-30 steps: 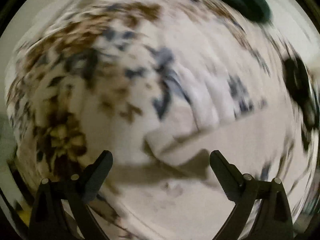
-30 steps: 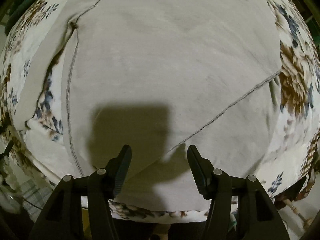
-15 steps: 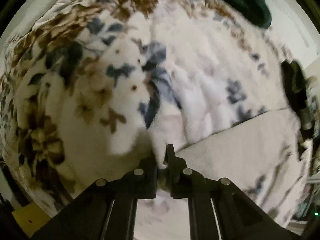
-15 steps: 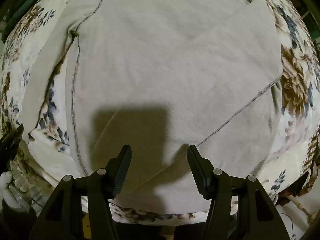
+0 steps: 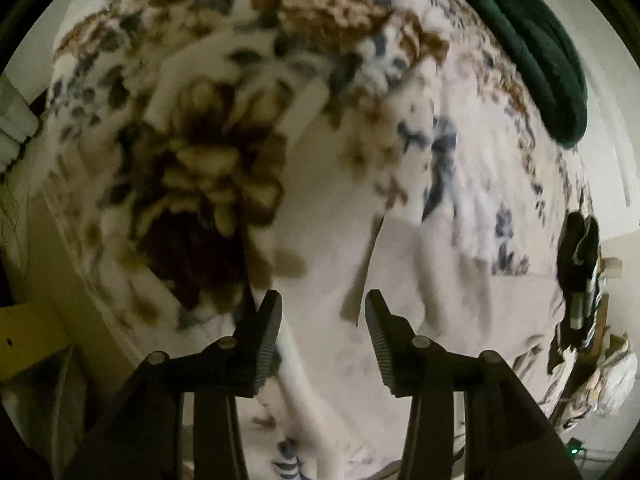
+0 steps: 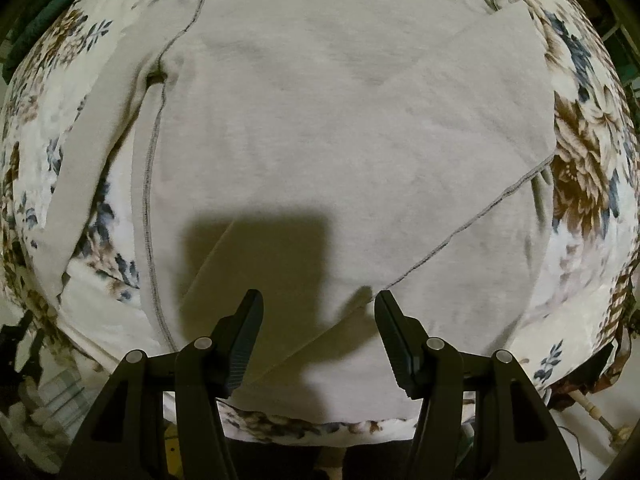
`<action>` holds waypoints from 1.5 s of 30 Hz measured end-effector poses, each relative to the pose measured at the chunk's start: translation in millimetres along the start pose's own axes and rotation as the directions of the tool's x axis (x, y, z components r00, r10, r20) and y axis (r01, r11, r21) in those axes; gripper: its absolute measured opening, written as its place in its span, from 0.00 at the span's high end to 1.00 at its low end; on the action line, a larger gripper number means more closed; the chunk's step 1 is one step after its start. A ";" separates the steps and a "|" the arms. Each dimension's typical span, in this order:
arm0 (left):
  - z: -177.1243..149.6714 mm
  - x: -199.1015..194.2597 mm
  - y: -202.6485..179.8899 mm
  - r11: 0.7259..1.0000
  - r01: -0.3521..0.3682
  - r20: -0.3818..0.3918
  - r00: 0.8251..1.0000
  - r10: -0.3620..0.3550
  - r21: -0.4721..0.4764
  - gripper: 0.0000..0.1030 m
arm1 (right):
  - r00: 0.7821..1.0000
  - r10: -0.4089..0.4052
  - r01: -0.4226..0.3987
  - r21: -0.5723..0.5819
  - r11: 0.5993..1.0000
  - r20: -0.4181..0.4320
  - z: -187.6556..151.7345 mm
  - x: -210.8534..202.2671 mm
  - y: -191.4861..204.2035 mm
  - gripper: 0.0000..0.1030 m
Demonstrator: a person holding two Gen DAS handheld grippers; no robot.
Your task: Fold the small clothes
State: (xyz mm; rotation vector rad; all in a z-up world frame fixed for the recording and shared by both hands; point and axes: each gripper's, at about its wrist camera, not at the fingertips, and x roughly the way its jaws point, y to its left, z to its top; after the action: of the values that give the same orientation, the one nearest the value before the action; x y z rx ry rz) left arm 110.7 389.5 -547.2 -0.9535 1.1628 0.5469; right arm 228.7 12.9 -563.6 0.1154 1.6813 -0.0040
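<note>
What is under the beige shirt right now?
The beige shirt lies flat on a floral blanket, which shows around its edges. One sleeve is folded across the body. Whatever lies beneath the blanket is covered.

The pale beige garment [image 6: 340, 128] is a soft, matt knit cloth with a faintly brushed face, edged by darker grey overlock stitching along its seams and folded hem. Under it lies a floral blanket [image 6: 580, 148], a plush, fleecy fabric printed in brown, cream and slate blue; in the left wrist view its pile [image 5: 208, 168] looks thick, though blur hides detail. A dark green cloth [image 5: 532, 52] at the upper right appears matt and ribbed. The right gripper [image 6: 318, 322] and left gripper [image 5: 323, 324] are black matt plastic, their inner pads [image 6: 242, 350] finely ridged, with small shiny metal pins at the joints.
</note>
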 end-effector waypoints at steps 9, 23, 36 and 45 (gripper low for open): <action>0.1 48.6 -42.9 0.997 -0.017 -0.006 1.000 0.017 0.072 0.75 | 1.000 -0.020 0.020 -0.007 1.000 -0.003 -4.7 3.8 -0.6 0.42; -84.7 -90.9 -152.4 0.846 -0.131 0.308 0.951 -0.042 0.518 0.98 | 0.999 0.031 -0.033 0.041 0.999 0.038 -29.8 -15.8 -58.7 0.42; -387.9 -54.4 -310.2 0.256 0.197 -0.152 0.971 -0.183 0.946 0.98 | 0.998 -0.004 -0.013 0.246 0.969 0.070 -104.4 -38.2 -246.4 0.42; -451.3 2.9 -296.1 0.240 0.195 -0.211 0.977 0.043 0.951 0.94 | 0.998 0.053 -0.062 0.331 0.941 0.037 -136.2 -20.2 -327.4 0.42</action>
State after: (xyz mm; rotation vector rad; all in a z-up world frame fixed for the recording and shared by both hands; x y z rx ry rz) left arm 111.6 -147.3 -490.3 0.0973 1.3123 -0.4428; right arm 70.2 -304.6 -549.5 0.4173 1.6369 -0.2461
